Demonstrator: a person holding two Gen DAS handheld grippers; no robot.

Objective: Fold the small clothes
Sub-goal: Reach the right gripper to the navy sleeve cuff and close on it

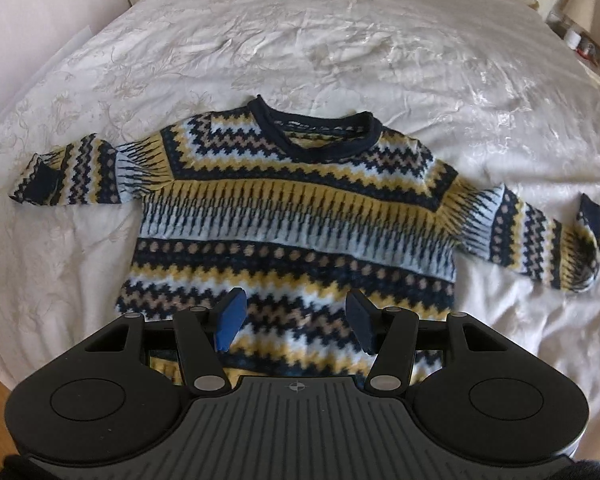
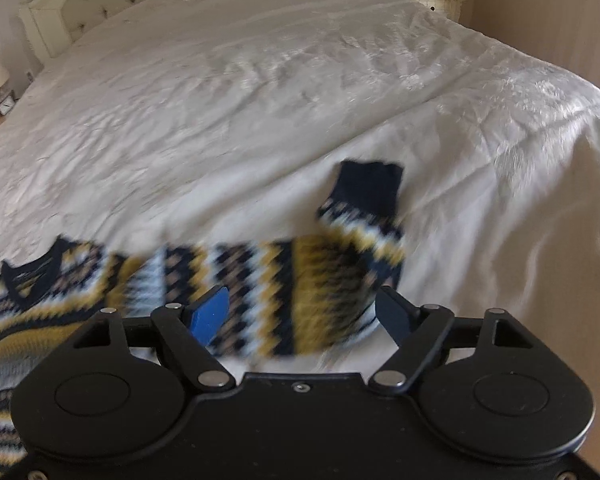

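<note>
Left wrist view: your left gripper (image 1: 296,322) hovers open over the sweater (image 1: 284,216) hem; your right gripper (image 2: 300,316) gapes around its sleeve; no writing legible.

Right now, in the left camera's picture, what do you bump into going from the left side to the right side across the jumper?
Bedspread → folded-back left cuff → left sleeve → jumper body → right sleeve → dark right cuff → bedspread again.
</note>
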